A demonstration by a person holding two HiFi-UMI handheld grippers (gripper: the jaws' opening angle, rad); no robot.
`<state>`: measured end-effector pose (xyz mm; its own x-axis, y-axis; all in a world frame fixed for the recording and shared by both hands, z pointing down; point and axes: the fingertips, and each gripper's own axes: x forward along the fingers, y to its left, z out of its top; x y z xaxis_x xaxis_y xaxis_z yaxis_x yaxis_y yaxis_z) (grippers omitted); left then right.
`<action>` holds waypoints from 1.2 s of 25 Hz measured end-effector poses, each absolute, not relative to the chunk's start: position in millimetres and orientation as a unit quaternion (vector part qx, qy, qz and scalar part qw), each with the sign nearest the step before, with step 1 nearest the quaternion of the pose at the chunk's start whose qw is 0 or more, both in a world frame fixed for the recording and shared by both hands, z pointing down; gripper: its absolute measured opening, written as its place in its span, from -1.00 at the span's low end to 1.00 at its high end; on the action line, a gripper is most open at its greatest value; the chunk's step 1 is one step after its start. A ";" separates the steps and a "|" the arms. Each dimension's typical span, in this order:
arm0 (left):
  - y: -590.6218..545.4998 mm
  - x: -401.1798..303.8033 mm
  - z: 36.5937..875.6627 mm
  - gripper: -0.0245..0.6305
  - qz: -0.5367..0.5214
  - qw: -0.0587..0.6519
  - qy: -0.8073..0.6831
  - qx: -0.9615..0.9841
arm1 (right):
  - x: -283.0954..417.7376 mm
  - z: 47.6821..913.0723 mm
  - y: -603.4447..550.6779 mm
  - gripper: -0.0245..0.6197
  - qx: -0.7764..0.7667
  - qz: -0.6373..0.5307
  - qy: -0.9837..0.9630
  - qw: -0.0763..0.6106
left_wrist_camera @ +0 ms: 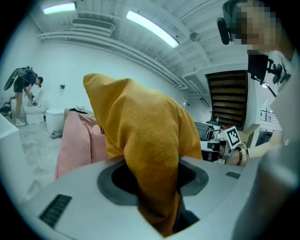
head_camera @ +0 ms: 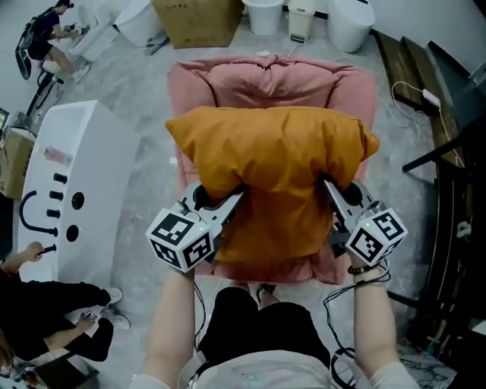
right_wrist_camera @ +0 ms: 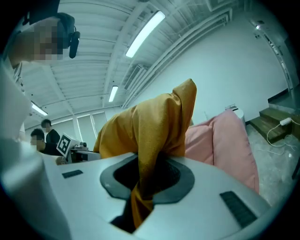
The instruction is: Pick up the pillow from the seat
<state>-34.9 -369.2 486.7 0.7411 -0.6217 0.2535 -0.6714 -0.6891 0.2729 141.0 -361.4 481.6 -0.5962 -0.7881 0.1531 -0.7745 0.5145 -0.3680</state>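
Note:
An orange-yellow pillow hangs lifted above the pink seat, held from both lower sides. My left gripper is shut on the pillow's left edge; its fabric fills the jaws in the left gripper view. At the pillow's right edge my right gripper is shut on a fold of the fabric, which bunches between the jaws in the right gripper view. The pink seat shows behind the pillow in both gripper views, its cushion at the right.
A white cabinet stands left of the seat. A cardboard box and white bins lie behind it. Dark stairs and a black frame are at the right. People sit at the left edge.

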 end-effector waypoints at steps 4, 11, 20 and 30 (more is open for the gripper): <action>-372.1 -34.1 422.7 -0.33 0.037 0.133 -0.367 0.920 | 142.2 415.5 -366.3 -0.69 -0.444 -0.153 0.882 0.045; -370.4 -19.0 325.7 -0.33 -0.003 0.059 -0.375 0.925 | 158.0 316.0 -364.9 -0.69 -0.431 -0.080 0.894 0.092; -351.3 -2.5 225.7 -0.33 -0.054 -0.013 -0.366 0.929 | 175.4 212.3 -343.7 -0.69 -0.425 -0.001 0.898 0.116; -354.3 5.4 170.3 -0.33 -0.094 -0.055 -0.354 0.929 | 179.0 158.0 -335.4 -0.67 -0.430 0.050 0.893 0.124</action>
